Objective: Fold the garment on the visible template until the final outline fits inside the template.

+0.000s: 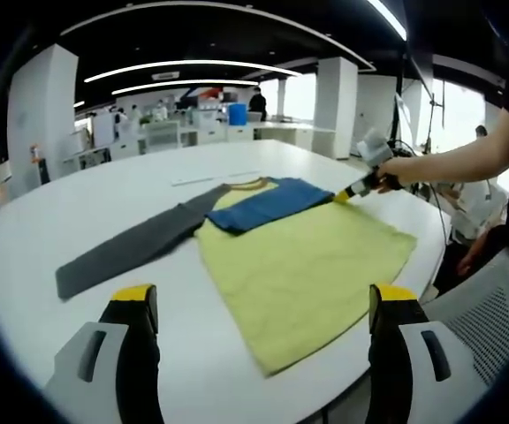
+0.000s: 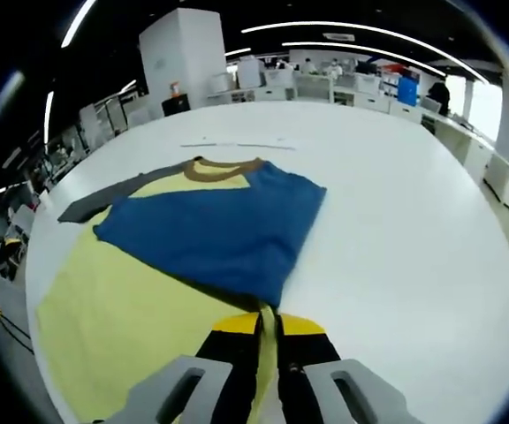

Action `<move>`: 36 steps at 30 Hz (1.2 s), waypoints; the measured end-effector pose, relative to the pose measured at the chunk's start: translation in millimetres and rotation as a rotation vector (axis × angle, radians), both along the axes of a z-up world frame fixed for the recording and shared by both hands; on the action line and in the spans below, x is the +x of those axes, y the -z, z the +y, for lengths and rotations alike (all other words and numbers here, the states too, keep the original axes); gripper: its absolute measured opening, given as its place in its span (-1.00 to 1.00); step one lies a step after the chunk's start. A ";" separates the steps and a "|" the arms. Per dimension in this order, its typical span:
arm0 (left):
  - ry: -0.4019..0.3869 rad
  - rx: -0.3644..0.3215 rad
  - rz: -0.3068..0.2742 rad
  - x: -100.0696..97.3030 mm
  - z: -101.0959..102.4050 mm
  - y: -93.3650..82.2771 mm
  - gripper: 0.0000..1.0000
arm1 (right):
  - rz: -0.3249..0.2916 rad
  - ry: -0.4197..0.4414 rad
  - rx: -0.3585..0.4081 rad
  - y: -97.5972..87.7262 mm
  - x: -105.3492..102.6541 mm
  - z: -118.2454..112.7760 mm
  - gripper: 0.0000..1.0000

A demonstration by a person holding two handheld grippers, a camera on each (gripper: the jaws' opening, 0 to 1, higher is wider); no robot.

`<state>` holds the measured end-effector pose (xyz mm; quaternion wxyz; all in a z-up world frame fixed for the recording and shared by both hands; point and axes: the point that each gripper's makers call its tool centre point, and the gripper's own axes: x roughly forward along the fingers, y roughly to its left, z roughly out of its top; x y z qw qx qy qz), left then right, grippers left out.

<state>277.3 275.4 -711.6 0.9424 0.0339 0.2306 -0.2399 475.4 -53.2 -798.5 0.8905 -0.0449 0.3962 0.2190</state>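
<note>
Right gripper (image 2: 268,331) clamps blue sleeve (image 2: 210,234), folding it over the garment (image 1: 303,269); left gripper (image 1: 263,305) wide. Next: grey sleeve (image 1: 131,247).

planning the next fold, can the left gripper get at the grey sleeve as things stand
Probably yes. The left gripper is open and holds nothing, and the grey sleeve lies flat on the white table ahead of it, with nothing between. The right gripper is busy across the garment, pinching yellow fabric.
</note>
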 end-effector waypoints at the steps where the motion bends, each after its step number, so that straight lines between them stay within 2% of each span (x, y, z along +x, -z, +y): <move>1: 0.000 0.000 0.001 0.1 0.1 -0.1 0.93 | 0.003 0.000 0.001 -0.2 -0.6 -1.0 -0.98; 19: -0.010 -0.003 0.004 2.6 0.3 -1.7 0.91 | 0.025 -0.006 -0.011 1.1 -4.4 -25.3 -1.00; 25: -0.008 0.001 0.004 4.4 0.9 -2.8 0.92 | 0.028 0.001 0.011 0.4 -5.9 -26.3 -1.00; 29: -0.009 0.005 0.003 6.6 3.2 -4.6 0.93 | 0.033 0.013 0.025 -0.6 -7.7 -28.7 -0.77; 36: -0.013 0.006 -0.003 12.5 9.0 -7.6 0.96 | 0.001 -0.062 0.091 -15.9 -17.4 -15.6 0.07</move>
